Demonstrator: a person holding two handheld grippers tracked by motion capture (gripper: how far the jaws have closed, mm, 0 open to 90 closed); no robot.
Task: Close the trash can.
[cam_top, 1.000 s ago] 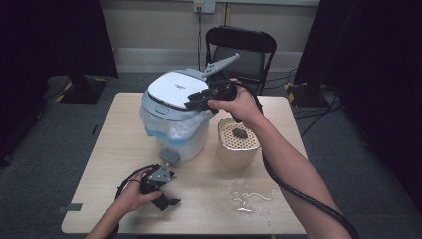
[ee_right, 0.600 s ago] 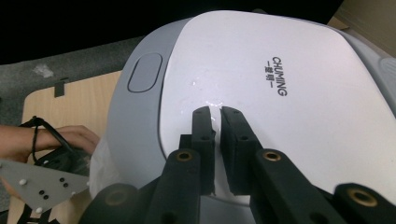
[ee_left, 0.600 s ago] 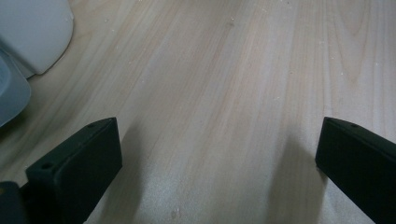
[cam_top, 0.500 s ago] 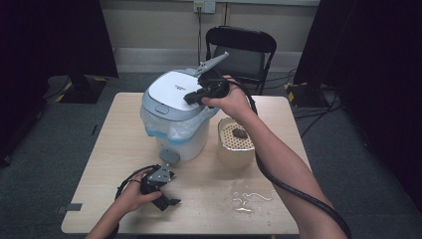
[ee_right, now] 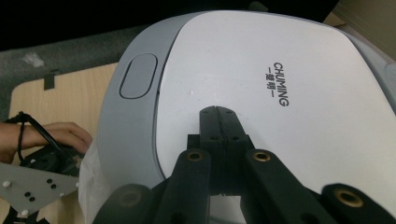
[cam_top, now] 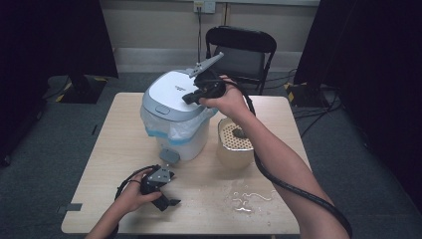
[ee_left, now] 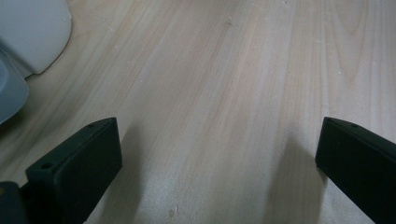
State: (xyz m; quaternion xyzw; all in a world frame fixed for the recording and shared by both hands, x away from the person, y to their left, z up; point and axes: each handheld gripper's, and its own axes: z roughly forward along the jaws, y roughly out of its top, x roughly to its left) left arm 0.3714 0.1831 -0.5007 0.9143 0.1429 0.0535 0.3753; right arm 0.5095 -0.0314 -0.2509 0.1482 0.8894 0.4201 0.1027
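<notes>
1. The right gripper [ee_right: 218, 111] had its jaws pressed together, empty, tips resting on the bin's white lid [ee_right: 261, 79].
2. To press it shut, I'd judge a straight downward push near the grey button [ee_right: 138, 75] best.
3. The left gripper [cam_top: 160, 185] lay wide open on the table [ee_left: 224, 93], near the bin [cam_top: 175, 119].

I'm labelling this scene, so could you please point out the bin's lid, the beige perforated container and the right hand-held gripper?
bin's lid [ee_right: 243, 60]: right gripper view, white top panel.
beige perforated container [cam_top: 230, 155]: high view, front wall.
right hand-held gripper [ee_right: 218, 112]: right gripper view, closed jaw tips over the lid.
</notes>
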